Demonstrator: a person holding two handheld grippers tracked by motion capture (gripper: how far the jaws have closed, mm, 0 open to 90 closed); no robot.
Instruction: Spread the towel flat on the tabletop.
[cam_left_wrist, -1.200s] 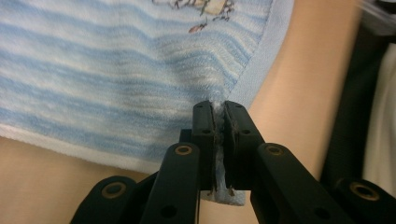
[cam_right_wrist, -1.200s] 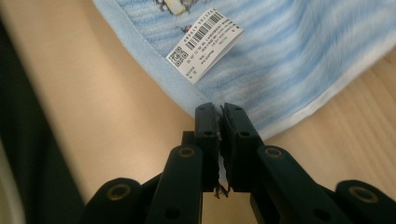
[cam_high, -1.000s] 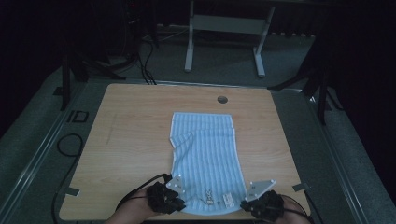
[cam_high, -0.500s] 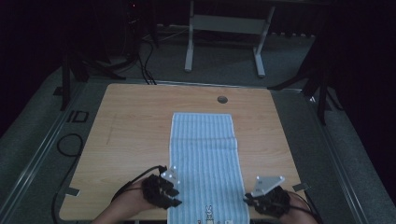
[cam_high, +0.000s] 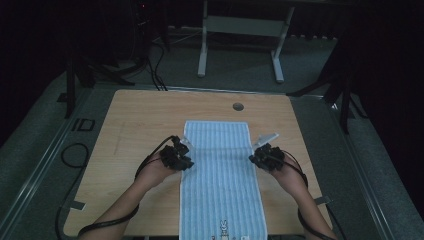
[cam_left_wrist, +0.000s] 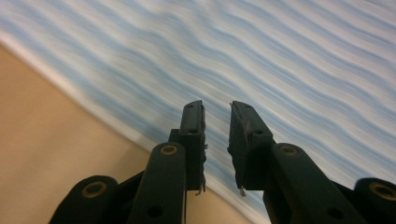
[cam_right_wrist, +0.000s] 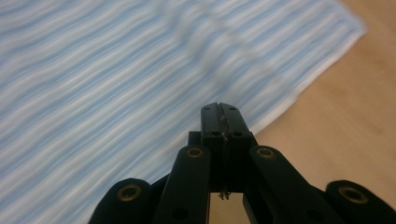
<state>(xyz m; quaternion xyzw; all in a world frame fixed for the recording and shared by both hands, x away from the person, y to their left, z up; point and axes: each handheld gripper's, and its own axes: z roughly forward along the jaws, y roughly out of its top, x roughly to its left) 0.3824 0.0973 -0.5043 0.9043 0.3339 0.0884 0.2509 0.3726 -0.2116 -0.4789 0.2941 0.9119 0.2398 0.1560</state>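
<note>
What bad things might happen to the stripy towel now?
1. The towel hangs over the near edge of the table, so a tug toward the person might slide it off.
2. The left gripper is open above the towel's edge and the right gripper is shut, so the two sides might get picked up unevenly and the towel could wrinkle.
</note>
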